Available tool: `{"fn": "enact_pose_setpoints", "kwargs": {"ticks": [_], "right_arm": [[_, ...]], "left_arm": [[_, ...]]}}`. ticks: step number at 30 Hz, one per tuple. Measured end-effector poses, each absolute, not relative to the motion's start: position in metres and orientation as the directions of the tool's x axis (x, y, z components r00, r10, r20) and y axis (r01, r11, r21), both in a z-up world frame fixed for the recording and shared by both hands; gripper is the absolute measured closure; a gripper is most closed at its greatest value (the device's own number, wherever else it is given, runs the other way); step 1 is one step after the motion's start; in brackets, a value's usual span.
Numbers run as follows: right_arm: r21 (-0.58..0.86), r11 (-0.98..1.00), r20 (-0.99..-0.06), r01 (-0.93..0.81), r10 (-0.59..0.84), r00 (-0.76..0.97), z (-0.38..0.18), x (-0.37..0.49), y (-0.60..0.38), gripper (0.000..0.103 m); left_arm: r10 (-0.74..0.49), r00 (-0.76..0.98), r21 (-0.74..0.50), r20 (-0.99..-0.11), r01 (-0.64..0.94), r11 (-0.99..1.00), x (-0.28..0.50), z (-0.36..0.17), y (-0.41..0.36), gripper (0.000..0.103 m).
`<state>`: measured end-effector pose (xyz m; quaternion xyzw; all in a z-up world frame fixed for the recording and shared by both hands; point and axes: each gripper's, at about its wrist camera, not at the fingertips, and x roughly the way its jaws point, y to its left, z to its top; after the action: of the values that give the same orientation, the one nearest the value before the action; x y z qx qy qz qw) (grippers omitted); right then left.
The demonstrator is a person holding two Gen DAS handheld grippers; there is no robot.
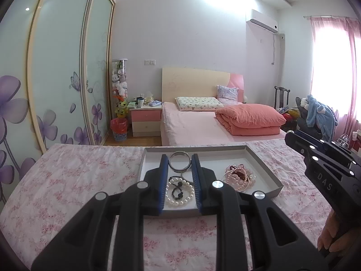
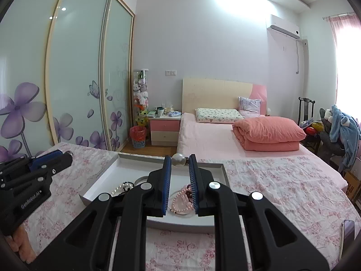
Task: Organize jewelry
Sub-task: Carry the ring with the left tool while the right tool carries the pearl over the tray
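Observation:
A shallow grey tray [image 1: 266, 164] lies on a table with a pink floral cloth. My left gripper [image 1: 180, 161] is shut on a silver bangle [image 1: 179, 169] and holds it above the tray. Below it in the tray lie a white pearl bracelet [image 1: 180, 199] and a black bead string [image 1: 176, 190]. A heap of pink bead jewelry [image 1: 239, 176] lies in the tray's right part. My right gripper [image 2: 180, 160] is shut on a large pearl piece [image 2: 179, 159] above the tray [image 2: 101, 180], over the pink beads [image 2: 180, 201]. Each gripper shows in the other's view, the right one [image 1: 291, 137] and the left one [image 2: 65, 155].
The floral cloth [image 1: 74, 180] covers the table on all sides of the tray. Behind stand a pink bed [image 1: 203, 126], a nightstand [image 1: 145, 117], a red bin [image 1: 119, 128] and sliding wardrobe doors [image 1: 63, 79]. A phone-like object [image 2: 347, 232] lies at the table's right edge.

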<state>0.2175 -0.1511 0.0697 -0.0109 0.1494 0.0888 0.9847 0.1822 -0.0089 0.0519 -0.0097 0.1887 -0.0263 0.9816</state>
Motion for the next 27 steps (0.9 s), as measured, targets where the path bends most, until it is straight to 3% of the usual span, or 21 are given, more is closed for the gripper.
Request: {"fn": "enact_pose_setpoints", "kwargs": {"ticks": [17, 27], "right_arm": [[0.032, 0.985, -0.296, -0.172, 0.173, 0.939, 0.069, 0.238, -0.152, 0.086], [0.102, 0.980, -0.391, -0.171, 0.198, 0.899, 0.044, 0.292, -0.153, 0.086]], "left_arm": [[-0.089, 0.923, -0.040, -0.374, 0.080, 0.996, 0.211, 0.049, -0.013, 0.082], [-0.104, 0.900, -0.050, -0.424, 0.091, 0.995, 0.255, 0.030, -0.018, 0.082]]}}
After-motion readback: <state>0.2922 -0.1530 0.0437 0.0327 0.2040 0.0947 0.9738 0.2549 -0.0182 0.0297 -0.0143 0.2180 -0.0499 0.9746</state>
